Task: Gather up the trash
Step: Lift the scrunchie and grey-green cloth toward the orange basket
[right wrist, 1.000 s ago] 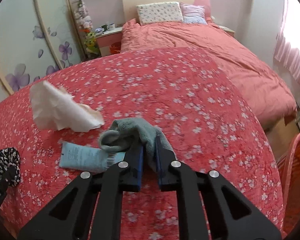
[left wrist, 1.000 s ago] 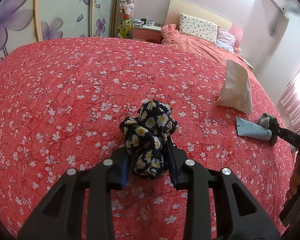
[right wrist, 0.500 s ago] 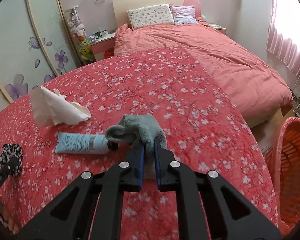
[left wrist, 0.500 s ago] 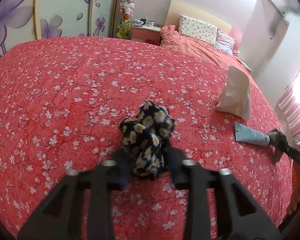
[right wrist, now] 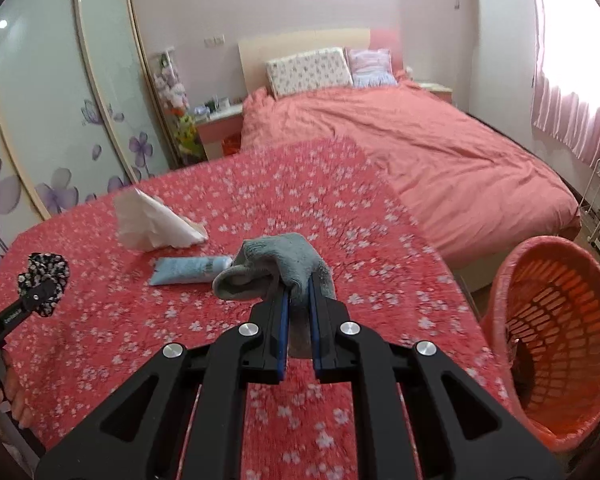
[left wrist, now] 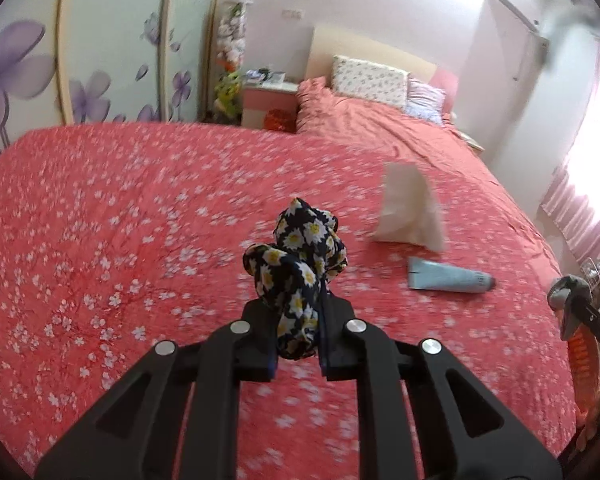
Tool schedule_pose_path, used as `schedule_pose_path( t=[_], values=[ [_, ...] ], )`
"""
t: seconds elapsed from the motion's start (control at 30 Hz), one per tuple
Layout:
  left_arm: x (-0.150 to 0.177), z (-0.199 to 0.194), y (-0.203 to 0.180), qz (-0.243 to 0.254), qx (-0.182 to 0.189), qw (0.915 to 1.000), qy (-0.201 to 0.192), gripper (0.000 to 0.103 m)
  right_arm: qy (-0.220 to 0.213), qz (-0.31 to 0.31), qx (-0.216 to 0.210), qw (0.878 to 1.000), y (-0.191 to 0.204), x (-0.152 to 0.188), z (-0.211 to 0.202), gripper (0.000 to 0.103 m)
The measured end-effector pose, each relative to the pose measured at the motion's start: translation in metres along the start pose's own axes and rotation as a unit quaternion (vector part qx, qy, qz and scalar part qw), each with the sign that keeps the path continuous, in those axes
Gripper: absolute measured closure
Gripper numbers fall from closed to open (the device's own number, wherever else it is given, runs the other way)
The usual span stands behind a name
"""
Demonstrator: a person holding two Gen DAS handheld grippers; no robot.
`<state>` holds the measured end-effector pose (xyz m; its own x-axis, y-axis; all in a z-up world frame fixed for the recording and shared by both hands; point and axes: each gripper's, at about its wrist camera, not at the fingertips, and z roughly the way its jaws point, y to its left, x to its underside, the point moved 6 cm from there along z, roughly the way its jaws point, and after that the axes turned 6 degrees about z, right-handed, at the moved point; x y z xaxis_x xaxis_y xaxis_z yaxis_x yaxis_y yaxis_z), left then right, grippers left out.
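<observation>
My left gripper (left wrist: 298,308) is closing on a black scrunchie with daisy print (left wrist: 296,256), its pads pressing it, and holds it above the red flowered bedspread (left wrist: 100,208). The same scrunchie (right wrist: 44,280) shows at the far left of the right wrist view. My right gripper (right wrist: 298,292) is shut on a grey sock (right wrist: 276,268), lifted off the bed; the grey sock (left wrist: 570,288) also shows at the right edge of the left wrist view. A crumpled white tissue (left wrist: 410,210) (right wrist: 152,224) and a light blue tube (left wrist: 448,278) (right wrist: 192,270) lie on the bedspread.
An orange slotted laundry basket (right wrist: 556,344) stands on the floor off the bed's right edge. Pillows (right wrist: 308,70) and a headboard are at the far end. Wardrobe doors with purple flowers (right wrist: 60,128) line the left. A bedside table (left wrist: 268,98) sits beyond.
The left gripper has squeezed tighter on the scrunchie and lifted it off the bed. The right gripper carried the sock up and to the right, away from the tube, bringing the basket into view.
</observation>
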<state>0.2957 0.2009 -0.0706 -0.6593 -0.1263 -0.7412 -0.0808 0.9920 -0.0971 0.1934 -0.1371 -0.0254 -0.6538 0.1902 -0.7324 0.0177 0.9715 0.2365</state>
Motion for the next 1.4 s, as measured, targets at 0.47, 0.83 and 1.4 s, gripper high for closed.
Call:
schedule_pose_path(
  t=[0.47,0.83,1.4],
  values=[
    [-0.008,-0.070,-0.128,0.073,0.108,0.9904,-0.045,0.088,-0.110,0.050,0.015,0.993,-0.049,-0.015,-0.093,0.094],
    [0.004,-0.090,-0.228,0.124,0.189,0.9734,-0.040,0.088,-0.168,0.062,0.064,0.982,-0.096,-0.013,-0.134,0.094],
    [0.047,-0.084,-0.382,0.182,0.295,0.9380,0.001,0.088,-0.177,0.143,0.110,0.968,-0.187,-0.002,-0.142,0.094]
  ],
)
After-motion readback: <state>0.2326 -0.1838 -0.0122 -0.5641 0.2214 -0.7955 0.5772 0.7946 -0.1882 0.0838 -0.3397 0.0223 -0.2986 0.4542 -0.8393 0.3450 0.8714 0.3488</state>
